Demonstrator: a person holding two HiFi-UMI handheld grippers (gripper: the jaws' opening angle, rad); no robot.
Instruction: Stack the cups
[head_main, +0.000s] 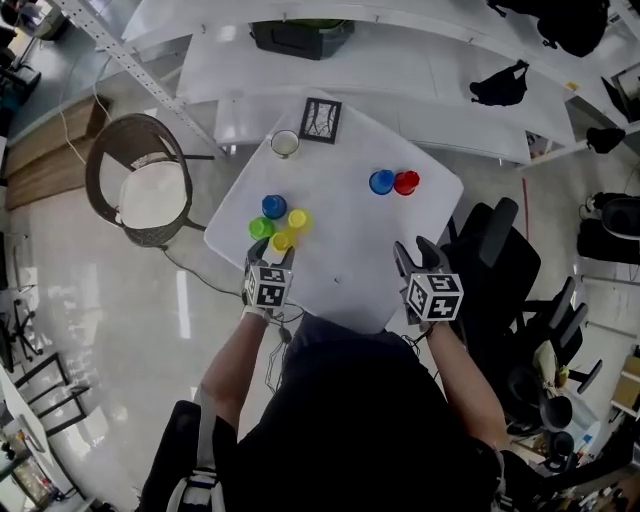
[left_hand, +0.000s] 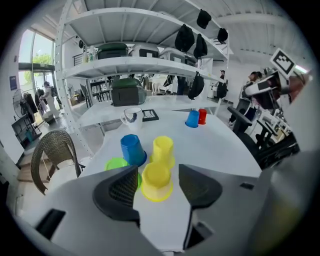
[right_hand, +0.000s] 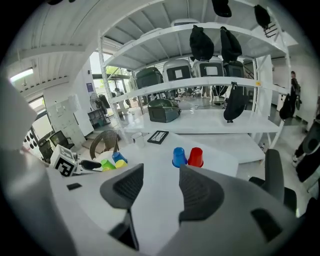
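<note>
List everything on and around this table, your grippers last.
table: 1, white, centre.
red cup: 1, red, right side.
blue cups: 2, blue, one in left cluster, other beside red cup.
yellow cups: 2, yellow, left cluster.
green cup: 1, green, left cluster.
mug: 1, white, far edge.
frame: 1, black, beside mug.
wicker chair: 1, brown, left of table.
left gripper: 1, grey, open around the nearer yellow cup.
right gripper: 1, grey, open, empty.

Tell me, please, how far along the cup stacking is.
Nothing looks stacked yet: all six cups stand singly, upside down, on the table. In hand: the left hand-held gripper, jaws open, frames the nearest yellow cup without gripping it; the right hand-held gripper is open and empty. Every stacking step is left.
</note>
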